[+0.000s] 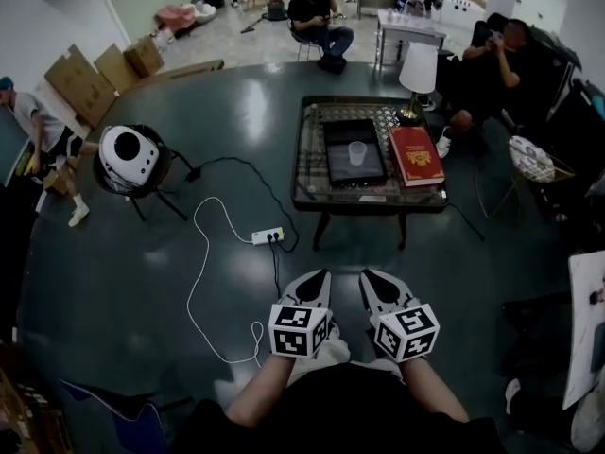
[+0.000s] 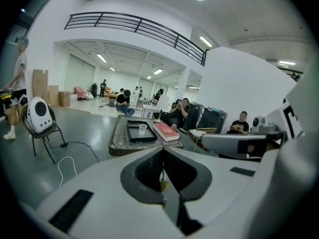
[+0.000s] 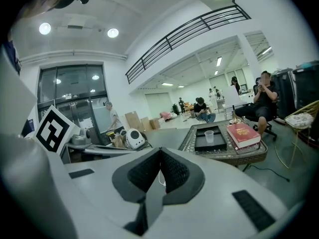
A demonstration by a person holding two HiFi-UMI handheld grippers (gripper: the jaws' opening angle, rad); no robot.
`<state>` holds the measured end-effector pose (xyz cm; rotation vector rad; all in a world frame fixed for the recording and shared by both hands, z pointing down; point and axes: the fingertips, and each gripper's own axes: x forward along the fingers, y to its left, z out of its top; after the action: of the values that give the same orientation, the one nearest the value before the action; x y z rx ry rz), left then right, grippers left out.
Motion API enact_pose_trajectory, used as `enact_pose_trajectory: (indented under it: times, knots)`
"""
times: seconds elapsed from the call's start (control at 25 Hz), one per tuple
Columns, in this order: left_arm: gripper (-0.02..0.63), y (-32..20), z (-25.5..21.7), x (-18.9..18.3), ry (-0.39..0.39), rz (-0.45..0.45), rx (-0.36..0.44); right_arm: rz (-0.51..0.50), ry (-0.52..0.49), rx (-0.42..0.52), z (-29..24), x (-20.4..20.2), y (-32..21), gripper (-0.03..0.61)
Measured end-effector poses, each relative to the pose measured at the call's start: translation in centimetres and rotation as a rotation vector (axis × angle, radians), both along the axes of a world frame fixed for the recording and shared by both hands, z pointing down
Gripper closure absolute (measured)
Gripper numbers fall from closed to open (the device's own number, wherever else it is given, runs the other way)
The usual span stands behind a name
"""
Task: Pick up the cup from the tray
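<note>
**A:** Head view first. Any writing?

**B:** The red hardcover book [image 1: 416,155] carries gold print, too small to read. The tools' cubes show only black-and-white squares. The clear plastic cup [image 1: 356,152] stands upright near the middle of the black rectangular tray [image 1: 338,170], apart from its rims, on the low dark table [image 1: 310,164]. The book lies just beside the tray's right edge, and a white table lamp [image 1: 419,67] stands at the far right corner.

**A:** Room to move?

**B:** Open dark glossy floor [image 1: 236,130] lies between the table's near edge and the left tool [image 1: 319,277] and right tool [image 1: 369,277], both well apart from the cup. A white power strip [image 1: 267,236] and white cable [image 1: 200,282] lie off to the left.

**A:** Left gripper view?

**B:** Its jaws are pressed together with nothing between them. The table is ahead, with the cup in the tray left of the book.

**A:** Right gripper view?

**B:** The same: jaws closed and empty, with the cup ahead and to the right.
</note>
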<state>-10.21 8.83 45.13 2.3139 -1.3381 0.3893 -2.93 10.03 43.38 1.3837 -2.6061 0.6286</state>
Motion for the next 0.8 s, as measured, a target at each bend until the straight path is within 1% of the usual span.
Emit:
enact_pose_trajectory:
  times: [0.36, 0.8]
  knots:
    - [0.603, -5.1, 0.1, -2.2, -0.010, 0.022, -0.002, 0.014, 0.003, 0.006, 0.0, -2.1, -5.4, 0.568]
    - [0.603, -9.6, 1.2, -3.7, -0.006, 0.045, -0.021, 0.046, 0.016, -0.002, 0.7, -3.5, -9.7, 0.568]
